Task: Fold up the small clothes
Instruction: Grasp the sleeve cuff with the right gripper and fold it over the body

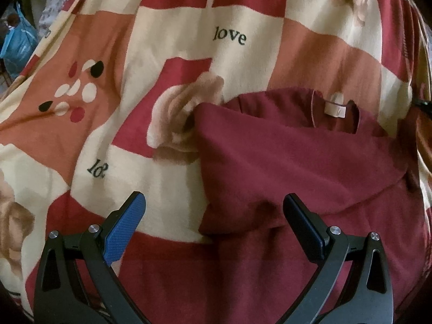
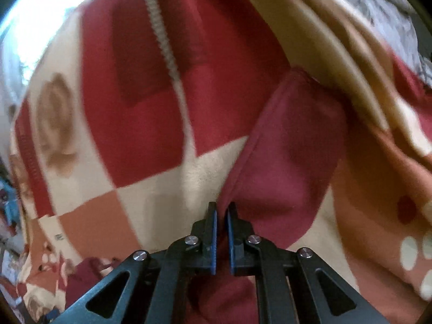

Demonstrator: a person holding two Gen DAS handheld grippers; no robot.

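A small maroon shirt (image 1: 297,156) lies on a patterned blanket (image 1: 172,43), partly folded, its neck label (image 1: 334,106) at the far side. My left gripper (image 1: 214,202) is open and empty, just above the shirt's near left edge. In the right wrist view my right gripper (image 2: 222,210) is shut on an edge of the maroon shirt (image 2: 291,159) and holds it lifted off the blanket (image 2: 151,189). That view is blurred.
The blanket has red, cream and orange squares, rose prints and the word "love" (image 1: 229,36). A blue bag (image 1: 19,43) sits beyond the blanket's far left edge. Grey patterned cloth (image 2: 383,8) lies at the upper right.
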